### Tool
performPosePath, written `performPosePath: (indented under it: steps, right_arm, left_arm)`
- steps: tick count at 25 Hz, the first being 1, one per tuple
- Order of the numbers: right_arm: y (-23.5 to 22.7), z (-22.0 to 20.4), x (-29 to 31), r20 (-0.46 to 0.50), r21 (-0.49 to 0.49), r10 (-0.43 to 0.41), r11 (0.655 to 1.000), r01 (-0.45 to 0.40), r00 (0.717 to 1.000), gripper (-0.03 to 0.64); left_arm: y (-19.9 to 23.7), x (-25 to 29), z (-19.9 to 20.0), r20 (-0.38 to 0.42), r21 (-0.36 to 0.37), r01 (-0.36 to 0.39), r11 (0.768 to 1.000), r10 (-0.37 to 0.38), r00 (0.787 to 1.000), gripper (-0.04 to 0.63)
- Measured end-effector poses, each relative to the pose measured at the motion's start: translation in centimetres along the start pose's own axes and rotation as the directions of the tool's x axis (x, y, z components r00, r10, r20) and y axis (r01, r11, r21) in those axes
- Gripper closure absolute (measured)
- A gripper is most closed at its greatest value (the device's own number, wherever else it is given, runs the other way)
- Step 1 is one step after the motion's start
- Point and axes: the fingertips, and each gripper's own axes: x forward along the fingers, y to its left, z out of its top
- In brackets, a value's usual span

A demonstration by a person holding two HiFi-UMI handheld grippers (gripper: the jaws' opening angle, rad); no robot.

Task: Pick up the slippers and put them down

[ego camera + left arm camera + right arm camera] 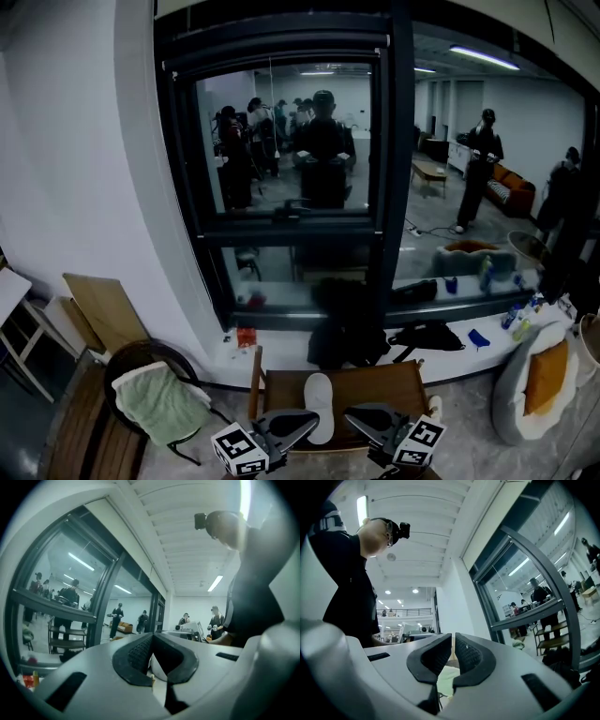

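The left gripper [307, 424] and the right gripper [352, 415] are each pinched shut on an edge of the white slipper [319, 398], which hangs between them over a brown wooden table [394, 380]. Ahead of the jaws stands a dark-framed glass wall [392, 187]. Left of the left gripper is a chair [131, 361] draped in green cloth [164, 405].

- slipper [319, 407]: white, smooth, long and narrow with a rounded far end; whether it is one slipper or a stacked pair cannot be told
- pose: long axis runs from near to far; rounded end points away
- place: low in the middle of the head view, over the near edge of the brown wooden table [375, 384]
- state: pinched from both sides; the left gripper [298, 427] grips its left edge, a white strip [158, 668] showing between the closed jaws; the right gripper [361, 419] grips the right side, a pale strip [446, 679] between its nearly closed jaws
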Motion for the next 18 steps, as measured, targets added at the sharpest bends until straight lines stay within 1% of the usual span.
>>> performPosePath:
  steps: [3,6,8,12,15,18]
  right_arm:
    - [-0.1,-0.7,0.4,-0.022,-0.003,0.003,1.0,-0.003,1.0,0.58]
    - [-0.1,-1.3,0.2,-0.038,-0.007,-0.001,1.0,0.0,0.999,0.58]
    - [-0.5,-1.7,0.1,-0.041,-0.014,-0.006,1.0,0.006,0.999,0.58]
    - [-1.5,-2.1,-0.6,-0.046,-0.031,-0.027,0.999,0.025,0.999,0.58]
    - [-1.8,-2.5,-1.0,-0.048,-0.027,-0.032,0.999,0.031,0.998,0.58]
    - [-2.2,-2.8,-0.3,-0.048,-0.014,-0.027,1.0,0.027,0.998,0.58]
  left_arm:
    - [0.0,-0.2,-0.6,-0.019,0.015,0.01,1.0,-0.01,1.0,0.592]
    - [-0.2,-0.1,-1.2,-0.033,0.014,0.013,1.0,-0.012,0.999,0.592]
    - [-0.1,0.0,-1.9,-0.048,0.014,0.018,1.0,-0.017,0.999,0.592]
    - [-0.5,0.9,-1.9,-0.064,0.017,0.031,0.999,-0.03,0.998,0.592]
    - [-0.5,1.3,-2.5,-0.082,0.015,0.035,0.999,-0.034,0.996,0.592]
    - [0.5,1.2,-2.7,-0.081,0.017,0.037,0.999,-0.035,0.996,0.592]
